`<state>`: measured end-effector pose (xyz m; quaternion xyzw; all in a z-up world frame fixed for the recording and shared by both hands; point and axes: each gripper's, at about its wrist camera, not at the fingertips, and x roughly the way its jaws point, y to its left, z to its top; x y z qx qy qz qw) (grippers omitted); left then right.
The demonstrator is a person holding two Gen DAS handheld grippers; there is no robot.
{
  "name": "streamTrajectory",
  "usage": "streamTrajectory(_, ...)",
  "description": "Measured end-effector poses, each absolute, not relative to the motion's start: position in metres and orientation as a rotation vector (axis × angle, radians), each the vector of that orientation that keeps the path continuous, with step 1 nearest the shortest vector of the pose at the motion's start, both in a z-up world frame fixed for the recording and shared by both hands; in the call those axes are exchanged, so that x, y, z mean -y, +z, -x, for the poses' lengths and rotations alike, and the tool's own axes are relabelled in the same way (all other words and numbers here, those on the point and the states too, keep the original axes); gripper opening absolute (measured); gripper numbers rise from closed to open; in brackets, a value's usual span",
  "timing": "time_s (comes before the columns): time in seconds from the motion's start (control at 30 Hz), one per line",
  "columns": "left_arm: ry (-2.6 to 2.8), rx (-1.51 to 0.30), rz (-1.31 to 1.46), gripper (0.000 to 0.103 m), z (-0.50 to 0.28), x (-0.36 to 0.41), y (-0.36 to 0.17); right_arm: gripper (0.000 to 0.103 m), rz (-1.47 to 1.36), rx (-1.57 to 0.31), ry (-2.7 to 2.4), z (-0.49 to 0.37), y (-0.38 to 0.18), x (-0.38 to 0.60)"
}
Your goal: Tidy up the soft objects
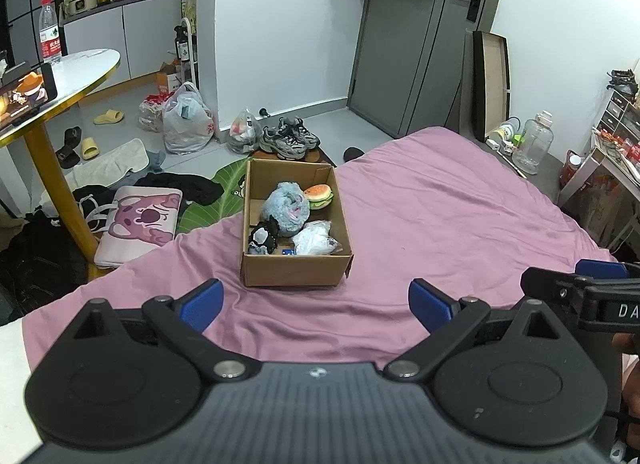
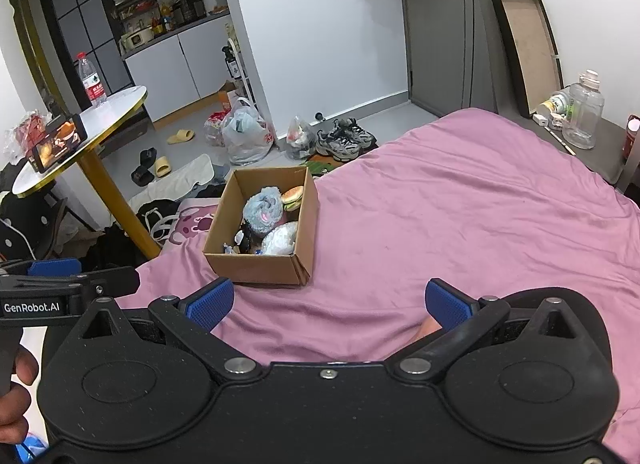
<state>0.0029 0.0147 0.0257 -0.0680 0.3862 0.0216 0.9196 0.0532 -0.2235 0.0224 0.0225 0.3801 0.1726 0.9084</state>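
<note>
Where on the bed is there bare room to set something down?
The pink sheet is bare right of the cardboard box, and between the box and both grippers. The box is crowded: blue plush, burger toy, white bag.

Bed (image 1: 440, 216), covered by a wrinkled pink sheet (image 2: 460, 204). Lying directly on it: one open cardboard box (image 1: 296, 270), set near the bed's left edge and holding soft toys. The sheet's remaining surface shows only creases.
</note>
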Motion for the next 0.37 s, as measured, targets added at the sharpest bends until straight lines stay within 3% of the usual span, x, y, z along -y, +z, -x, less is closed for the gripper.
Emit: streamTrajectory(0.37,0.044,-0.792,0.147,0.098,-0.004,-0.0153,0.0261,0.103,-0.039,-0.775,0.355,-0.0542,0.0196,0.2241)
